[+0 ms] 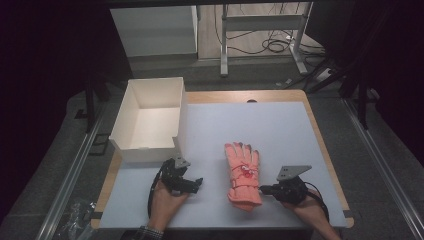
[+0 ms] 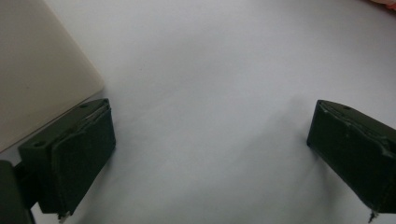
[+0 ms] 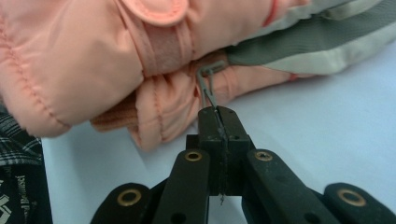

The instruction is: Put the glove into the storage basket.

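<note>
A pair of salmon-pink gloves [image 1: 242, 172] lies stacked on the white table top, fingers pointing away, cuffs near the front. My right gripper [image 1: 263, 189] is at the cuff's right side, shut on a thin grey loop [image 3: 207, 86] that hangs from the glove [image 3: 93, 60]. Its jaws are pressed flat together on the loop's end. My left gripper [image 1: 198, 182] rests low on the table to the left of the gloves, jaws wide open with nothing between them. In the left gripper view its fingers [image 2: 74, 154] frame bare table beside the box's corner [image 2: 42, 70].
An open white cardboard box [image 1: 150, 120] stands at the table's back left, empty inside. The table's wooden edge [image 1: 330, 165] runs close on the right. A checked sleeve [image 3: 18, 158] shows at the lower left of the right gripper view. Cables and a metal frame stand beyond the table.
</note>
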`<state>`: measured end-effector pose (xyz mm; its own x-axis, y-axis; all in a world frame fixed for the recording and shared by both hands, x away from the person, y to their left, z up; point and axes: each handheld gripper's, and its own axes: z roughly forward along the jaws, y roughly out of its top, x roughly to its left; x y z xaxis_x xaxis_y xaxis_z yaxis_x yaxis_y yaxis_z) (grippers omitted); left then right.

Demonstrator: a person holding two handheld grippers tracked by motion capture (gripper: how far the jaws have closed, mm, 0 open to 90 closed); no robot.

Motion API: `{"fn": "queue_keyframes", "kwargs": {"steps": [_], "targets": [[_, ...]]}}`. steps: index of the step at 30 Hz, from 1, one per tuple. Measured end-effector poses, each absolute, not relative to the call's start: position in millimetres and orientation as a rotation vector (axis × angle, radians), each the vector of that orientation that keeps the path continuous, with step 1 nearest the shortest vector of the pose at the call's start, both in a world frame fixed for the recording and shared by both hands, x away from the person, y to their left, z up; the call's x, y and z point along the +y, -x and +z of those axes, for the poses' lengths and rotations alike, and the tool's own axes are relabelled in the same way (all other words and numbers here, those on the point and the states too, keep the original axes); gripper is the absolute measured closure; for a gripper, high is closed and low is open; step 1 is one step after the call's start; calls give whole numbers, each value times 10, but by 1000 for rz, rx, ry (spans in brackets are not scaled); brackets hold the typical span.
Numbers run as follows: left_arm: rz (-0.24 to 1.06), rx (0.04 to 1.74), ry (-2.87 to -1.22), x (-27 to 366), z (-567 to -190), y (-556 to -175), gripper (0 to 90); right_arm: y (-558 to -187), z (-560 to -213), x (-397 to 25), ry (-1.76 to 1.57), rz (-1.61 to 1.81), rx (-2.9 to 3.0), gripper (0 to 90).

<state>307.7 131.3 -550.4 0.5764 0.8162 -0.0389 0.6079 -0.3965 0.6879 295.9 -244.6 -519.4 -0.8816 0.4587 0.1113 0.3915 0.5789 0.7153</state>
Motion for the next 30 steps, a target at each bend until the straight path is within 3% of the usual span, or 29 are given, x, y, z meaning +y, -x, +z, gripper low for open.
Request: {"fn": "queue_keyframes", "kwargs": {"steps": [30], "targets": [[403, 1132, -2132, 1309, -5507, -3078, 12, -2999, -5289, -1846, -661, 1220, 2757, 888]]}}
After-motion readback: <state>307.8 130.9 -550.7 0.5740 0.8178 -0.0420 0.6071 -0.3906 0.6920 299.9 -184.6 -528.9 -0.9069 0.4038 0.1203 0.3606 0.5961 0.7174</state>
